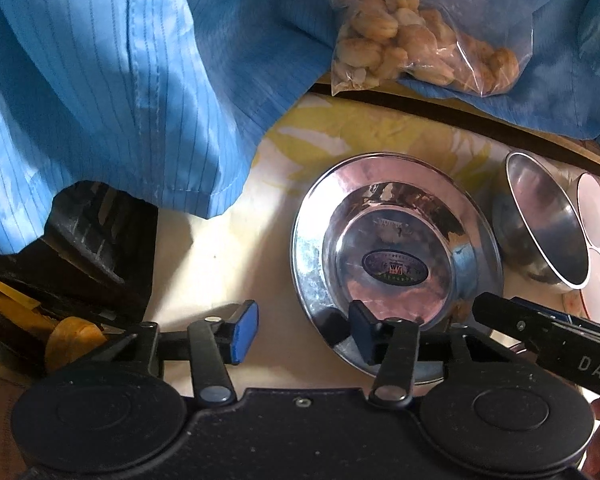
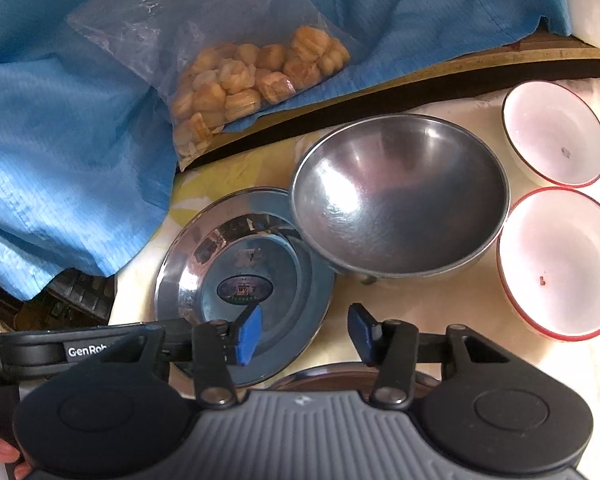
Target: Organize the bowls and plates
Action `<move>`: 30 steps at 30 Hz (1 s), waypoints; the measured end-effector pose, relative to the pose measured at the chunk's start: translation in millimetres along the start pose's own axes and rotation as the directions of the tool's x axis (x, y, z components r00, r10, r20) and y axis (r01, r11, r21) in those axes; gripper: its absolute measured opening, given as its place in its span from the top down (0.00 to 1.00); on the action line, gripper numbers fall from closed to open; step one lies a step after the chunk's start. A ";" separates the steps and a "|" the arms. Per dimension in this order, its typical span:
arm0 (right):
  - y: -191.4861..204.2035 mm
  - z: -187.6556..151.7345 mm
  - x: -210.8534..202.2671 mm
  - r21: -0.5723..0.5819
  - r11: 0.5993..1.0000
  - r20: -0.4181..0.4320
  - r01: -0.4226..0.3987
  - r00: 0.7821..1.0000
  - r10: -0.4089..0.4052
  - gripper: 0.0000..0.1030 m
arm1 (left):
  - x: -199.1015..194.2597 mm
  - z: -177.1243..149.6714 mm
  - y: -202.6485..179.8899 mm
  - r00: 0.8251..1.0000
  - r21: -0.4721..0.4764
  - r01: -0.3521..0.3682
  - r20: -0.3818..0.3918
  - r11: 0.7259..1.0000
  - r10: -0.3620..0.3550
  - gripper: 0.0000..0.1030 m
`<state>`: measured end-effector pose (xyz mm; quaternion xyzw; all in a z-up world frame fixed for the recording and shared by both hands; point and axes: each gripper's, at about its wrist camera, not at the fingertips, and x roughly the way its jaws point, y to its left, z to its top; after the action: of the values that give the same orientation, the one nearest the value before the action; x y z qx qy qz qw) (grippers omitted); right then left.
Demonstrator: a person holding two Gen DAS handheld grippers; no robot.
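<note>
On a pale floral tablecloth [image 2: 440, 312] lies a shallow, sticker-marked polished steel plate [image 2: 188, 276], judged light, rigid and slippery, best pinched at its rim; both the left gripper [image 1: 304, 330] and right gripper [image 2: 306, 332] hang released.

Silver steel plate [image 2: 188, 264]; white bowls [image 2: 560, 260] rimmed red; blue pinstriped cloth [image 1: 100, 80]; yellow-leaf tablecloth [image 1: 320, 136].
</note>
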<state>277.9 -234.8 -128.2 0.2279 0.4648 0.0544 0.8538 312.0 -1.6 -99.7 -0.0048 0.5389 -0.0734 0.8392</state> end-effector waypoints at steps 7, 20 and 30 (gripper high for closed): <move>0.0 0.8 8.2 0.007 1.000 -0.009 0.006 1.000 -0.006 0.68 | 2.0 2.1 0.1 1.000 -0.032 0.008 -0.005 0.999 -0.008 0.63; 2.3 -2.0 12.7 -0.022 1.000 -0.020 0.016 1.000 -0.017 0.80 | -3.1 -4.0 -8.8 0.999 0.024 0.006 0.032 1.000 -0.007 0.76; 7.0 -3.1 14.1 -0.054 0.999 -0.019 0.003 1.000 -0.004 0.80 | -4.3 -3.2 -7.5 0.999 0.025 -0.010 0.033 1.000 0.010 0.76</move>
<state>284.2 -223.3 -137.4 0.2037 0.4718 0.0678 0.8552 306.4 -8.2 -96.4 0.0074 0.5242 -0.0760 0.8482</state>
